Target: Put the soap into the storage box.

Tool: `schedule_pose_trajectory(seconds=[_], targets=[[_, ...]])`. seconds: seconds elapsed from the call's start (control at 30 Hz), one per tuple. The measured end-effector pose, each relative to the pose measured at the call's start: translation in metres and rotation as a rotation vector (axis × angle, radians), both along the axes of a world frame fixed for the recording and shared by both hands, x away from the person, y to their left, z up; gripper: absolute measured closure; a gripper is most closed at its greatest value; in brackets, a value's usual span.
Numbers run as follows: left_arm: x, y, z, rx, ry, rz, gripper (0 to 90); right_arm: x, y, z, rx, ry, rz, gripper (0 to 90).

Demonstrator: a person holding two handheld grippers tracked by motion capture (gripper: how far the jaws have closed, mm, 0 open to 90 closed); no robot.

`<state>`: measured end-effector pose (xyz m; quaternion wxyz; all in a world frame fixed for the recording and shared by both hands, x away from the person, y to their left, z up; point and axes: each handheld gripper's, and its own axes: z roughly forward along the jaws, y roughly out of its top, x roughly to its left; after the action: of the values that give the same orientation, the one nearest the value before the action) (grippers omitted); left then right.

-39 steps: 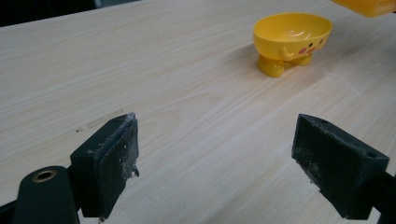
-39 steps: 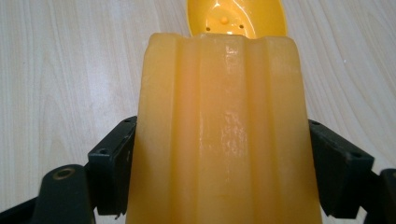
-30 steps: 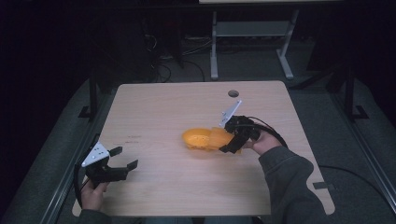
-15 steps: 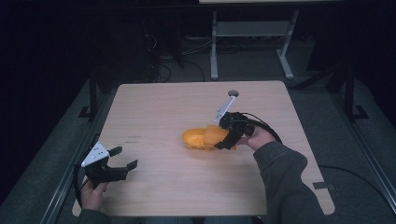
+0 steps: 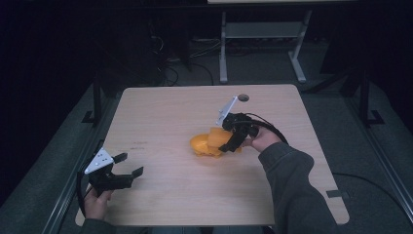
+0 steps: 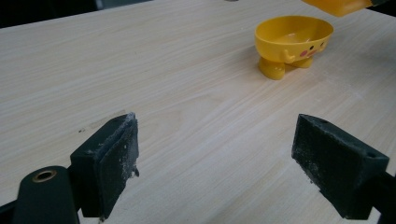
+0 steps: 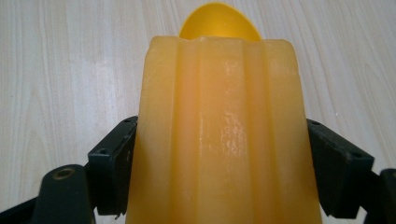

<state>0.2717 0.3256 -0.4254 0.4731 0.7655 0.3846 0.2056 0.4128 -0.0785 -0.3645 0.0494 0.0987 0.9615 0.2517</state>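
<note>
Right tongs (image 7: 219, 163) clamp ribbed yellow block (image 7: 219, 135), jaws pressing both its sides; I hold it just above bowl (image 6: 293, 44). My judgement: centre block over bowl mouth, lower gently, then release. Left tongs (image 6: 229, 163) wide open, empty, near desk (image 5: 160, 112) corner, well apart from bowl.

Right tongs (image 5: 228, 142) seemingly nearer bowl (image 5: 203, 145)

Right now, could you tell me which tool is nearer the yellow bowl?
Right. The right tool holds a ribbed orange cup just above the yellow bowl; the left tool waits far across the table.
</note>
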Motion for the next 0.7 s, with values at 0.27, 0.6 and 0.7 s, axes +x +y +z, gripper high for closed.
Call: schedule_pose_trajectory(seconds=[0.27, 0.6, 0.7], targets=[[0.0, 0.0, 0.0, -0.003, 0.001, -0.003, 14.1, 0.007, 0.01, 0.004, 0.008, -0.003, 0.021, 20.5], [0.0, 0.001, 0.0, -0.002, -0.002, -0.003, 14.1, 0.016, 0.027, 0.012, 0.006, -0.012, 0.043, 20.5], [0.0, 0.001, 0.0, -0.003, -0.002, -0.002, 14.1, 0.019, 0.033, 0.013, -0.001, -0.015, 0.056, 20.5]])
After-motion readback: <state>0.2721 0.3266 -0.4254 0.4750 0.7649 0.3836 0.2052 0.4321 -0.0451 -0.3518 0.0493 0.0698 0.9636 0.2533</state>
